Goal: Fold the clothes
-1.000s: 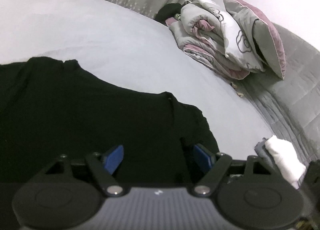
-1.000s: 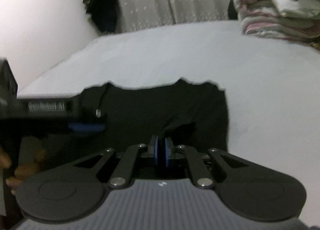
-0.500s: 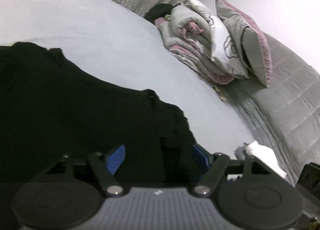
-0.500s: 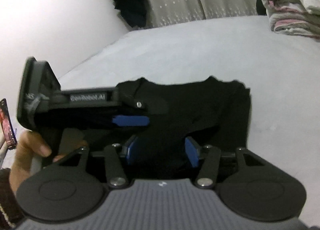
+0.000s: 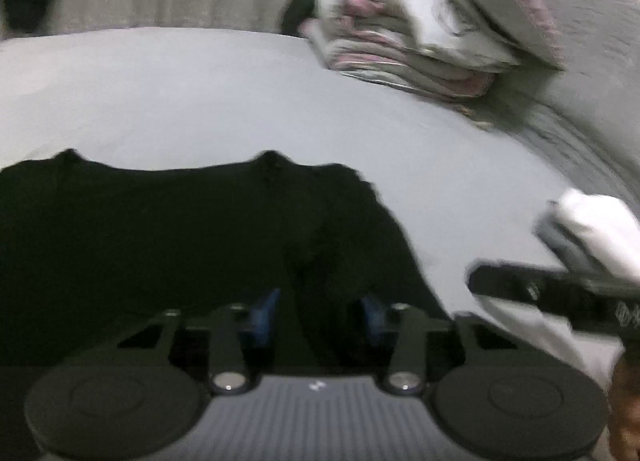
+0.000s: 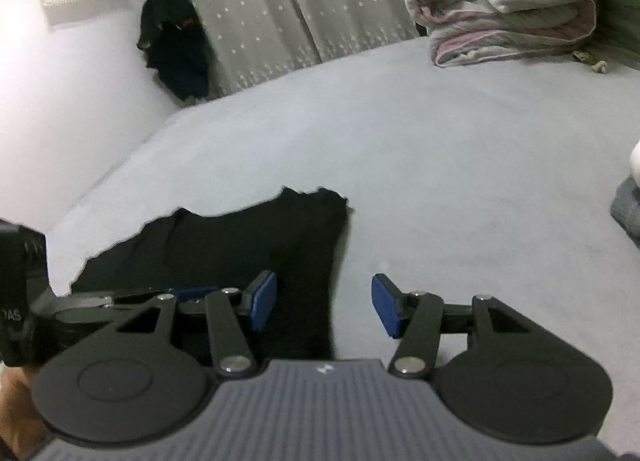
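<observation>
A black garment (image 5: 168, 245) lies flat on the grey bed sheet (image 5: 240, 101), partly folded, with a raised fold near its right edge. My left gripper (image 5: 319, 315) hangs low over that fold. Its jaws are closing, black cloth lies between the blue pads, and the pads are still apart. In the right wrist view the same black garment (image 6: 248, 245) shows its right edge. My right gripper (image 6: 324, 307) stands open there, one pad over the cloth and the other over bare sheet, holding nothing. The body of the left gripper (image 6: 24, 301) shows at the left edge.
Folded quilts with a pillow (image 6: 508, 9) are stacked at the far right of the bed. A white folded item (image 5: 592, 229) lies at the right beside the right gripper's body (image 5: 560, 297). A dark garment (image 6: 176, 41) hangs by the curtain.
My right gripper has opened, let go of the black cloth and shifted right towards the garment's edge. My left gripper's jaws have narrowed and it has moved sideways along the garment.
</observation>
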Available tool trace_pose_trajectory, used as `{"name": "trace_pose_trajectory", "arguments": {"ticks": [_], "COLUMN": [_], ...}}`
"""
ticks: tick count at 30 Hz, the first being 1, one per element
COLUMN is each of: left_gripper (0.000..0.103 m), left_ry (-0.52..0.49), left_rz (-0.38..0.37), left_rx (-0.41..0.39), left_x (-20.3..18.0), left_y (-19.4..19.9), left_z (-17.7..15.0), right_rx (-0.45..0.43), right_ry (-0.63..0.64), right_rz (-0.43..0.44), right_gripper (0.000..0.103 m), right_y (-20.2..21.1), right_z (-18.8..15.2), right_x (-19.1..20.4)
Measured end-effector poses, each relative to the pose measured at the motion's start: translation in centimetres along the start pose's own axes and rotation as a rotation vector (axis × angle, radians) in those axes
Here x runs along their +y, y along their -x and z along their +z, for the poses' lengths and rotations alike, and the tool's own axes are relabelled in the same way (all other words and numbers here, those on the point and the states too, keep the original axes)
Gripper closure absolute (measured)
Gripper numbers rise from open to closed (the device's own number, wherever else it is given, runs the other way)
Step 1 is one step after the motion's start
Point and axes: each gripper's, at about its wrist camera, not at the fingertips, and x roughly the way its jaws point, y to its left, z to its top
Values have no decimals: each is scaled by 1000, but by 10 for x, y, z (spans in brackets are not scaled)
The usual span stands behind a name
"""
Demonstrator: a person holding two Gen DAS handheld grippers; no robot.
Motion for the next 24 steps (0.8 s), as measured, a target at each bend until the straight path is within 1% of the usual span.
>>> {"name": "trace_pose_trajectory", "arguments": {"ticks": [1,2,3,4,6,8,11,12,14,15,16,17,18,21,23,24], "left_gripper": [77,81,93,100,100,100,99,97,91,84,75,69,62,61,62,63], "left_ry": [29,59,99,135,205,231,284,307,336,335,333,324,316,286,260,234], "left_rz": [4,7,-4,-10,-20,-10,-31,-30,-27,-20,-14,-6,1,16,35,65], "left_rx": [-6,-11,-12,-21,-40,-89,-115,-102,-80,-81,-82,-80,-78,-64,-72,-75], "left_x": [4,8,13,18,28,34,42,45,52,52,52,51,51,47,44,42], "left_y": [-1,-1,-2,-1,1,8,9,8,7,7,7,7,7,2,-1,-2], "left_z": [2,4,6,8,12,13,13,12,10,10,11,11,12,16,18,19], "right_rx": [14,27,41,55,77,97,118,125,136,141,143,145,147,153,153,153], "right_ry": [9,18,39,59,99,128,160,170,198,213,222,231,234,246,248,249], "right_rz": [4,9,20,30,41,40,22,18,11,8,8,8,10,3,0,-1], "right_gripper": [46,46,46,46,46,46,46,46,46,46,46,46,46,46,46,46], "right_y": [-1,-2,-3,-4,-6,-9,-12,-13,-15,-16,-16,-16,-17,-18,-19,-19], "right_z": [-2,-3,-5,-7,-10,-13,-16,-18,-20,-21,-22,-23,-23,-25,-25,-25], "right_x": [0,0,2,4,8,11,14,14,17,18,19,21,21,22,23,23]}}
